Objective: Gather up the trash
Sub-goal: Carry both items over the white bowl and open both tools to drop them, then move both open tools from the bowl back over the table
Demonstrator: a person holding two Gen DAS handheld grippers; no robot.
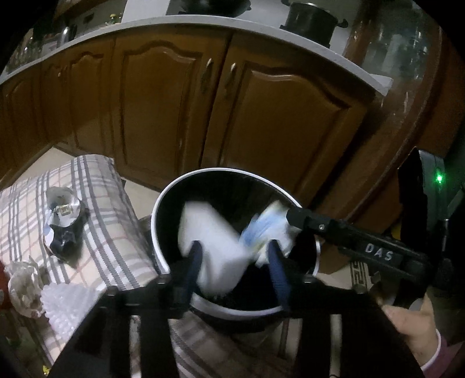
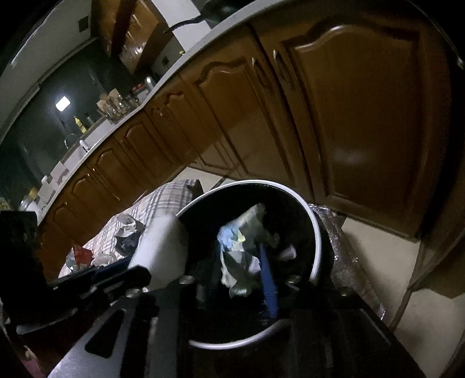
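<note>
Both my claws hang over the round bin. My left claw stands released, a blurred white block loose between its fingers. My right claw is released too, crumpled blue-and-white paper dropping at 12 o'clock. Foil trash lies at 9 o'clock on the checked cloth.

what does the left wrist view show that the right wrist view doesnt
Only the left wrist view: a black pot on the counter, white bubble wrap on the checked cloth, and a hand.

Only the right wrist view: a sink tap and a lit window.

Both: the round bin, white paper and a blue-and-white wrapper over it.
</note>
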